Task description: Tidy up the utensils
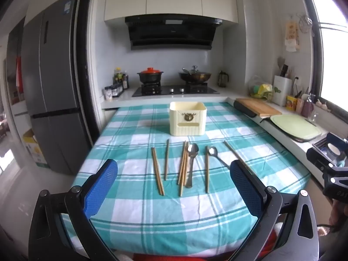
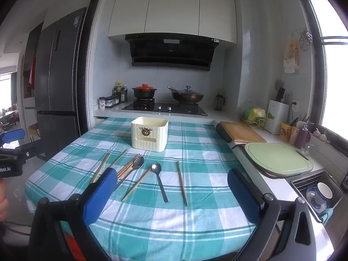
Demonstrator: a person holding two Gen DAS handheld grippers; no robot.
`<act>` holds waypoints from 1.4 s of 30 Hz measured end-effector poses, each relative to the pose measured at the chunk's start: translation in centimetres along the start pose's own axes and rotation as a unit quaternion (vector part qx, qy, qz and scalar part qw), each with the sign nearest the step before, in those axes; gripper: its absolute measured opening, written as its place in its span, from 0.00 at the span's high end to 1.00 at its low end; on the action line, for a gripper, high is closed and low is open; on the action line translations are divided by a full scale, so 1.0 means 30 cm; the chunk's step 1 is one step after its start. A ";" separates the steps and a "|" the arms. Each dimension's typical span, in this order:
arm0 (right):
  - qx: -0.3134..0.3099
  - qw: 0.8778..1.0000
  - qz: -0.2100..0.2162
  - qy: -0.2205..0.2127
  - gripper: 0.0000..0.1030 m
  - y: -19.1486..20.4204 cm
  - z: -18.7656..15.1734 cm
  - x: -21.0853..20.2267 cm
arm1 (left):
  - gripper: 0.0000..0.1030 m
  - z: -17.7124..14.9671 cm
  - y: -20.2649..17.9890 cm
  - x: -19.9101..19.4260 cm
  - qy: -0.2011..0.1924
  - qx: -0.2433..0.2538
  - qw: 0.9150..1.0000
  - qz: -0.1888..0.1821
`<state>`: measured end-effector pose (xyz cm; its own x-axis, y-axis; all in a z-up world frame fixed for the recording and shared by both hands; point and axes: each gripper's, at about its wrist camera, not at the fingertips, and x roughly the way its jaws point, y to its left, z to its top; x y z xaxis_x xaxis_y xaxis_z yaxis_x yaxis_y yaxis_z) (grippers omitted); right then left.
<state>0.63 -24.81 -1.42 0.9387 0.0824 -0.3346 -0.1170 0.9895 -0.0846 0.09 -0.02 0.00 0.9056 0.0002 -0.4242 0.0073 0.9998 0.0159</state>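
Several wooden chopsticks (image 1: 157, 170) and two metal spoons (image 1: 192, 163) (image 1: 214, 153) lie side by side on the teal checked tablecloth (image 1: 134, 213). Behind them stands a cream utensil box (image 1: 187, 118), its top open. My left gripper (image 1: 173, 163) hovers open over the near edge of the table, nothing between its blue pads. In the right wrist view the box (image 2: 149, 133), a spoon (image 2: 158, 178) and a lone chopstick (image 2: 182, 182) appear again. My right gripper (image 2: 172, 172) is also open and empty, short of the utensils.
A counter runs along the right with a wooden board (image 2: 242, 131), a green board (image 2: 278, 158) and a sink (image 2: 315, 189) holding cups. The stove (image 1: 174, 90) with two pots is behind the table. A grey fridge (image 1: 52, 82) stands at the left.
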 end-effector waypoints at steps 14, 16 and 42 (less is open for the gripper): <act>-0.002 1.000 0.007 0.007 0.00 0.021 0.016 0.011 | 0.00 -0.045 0.021 0.043 0.003 -0.012 1.000 0.002; 0.000 1.000 0.008 0.007 0.00 0.012 0.010 0.017 | 0.00 -0.045 0.017 0.042 0.003 -0.011 1.000 0.003; 0.011 1.000 0.007 0.010 0.00 -0.004 -0.017 0.034 | 0.00 -0.040 0.007 0.039 0.009 -0.004 1.000 0.004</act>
<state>1.43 -24.92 -2.21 0.9304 0.0938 -0.3543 -0.1223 0.9907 -0.0589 0.65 0.20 -1.59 0.8977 0.0083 -0.4405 -0.0033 0.9999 0.0122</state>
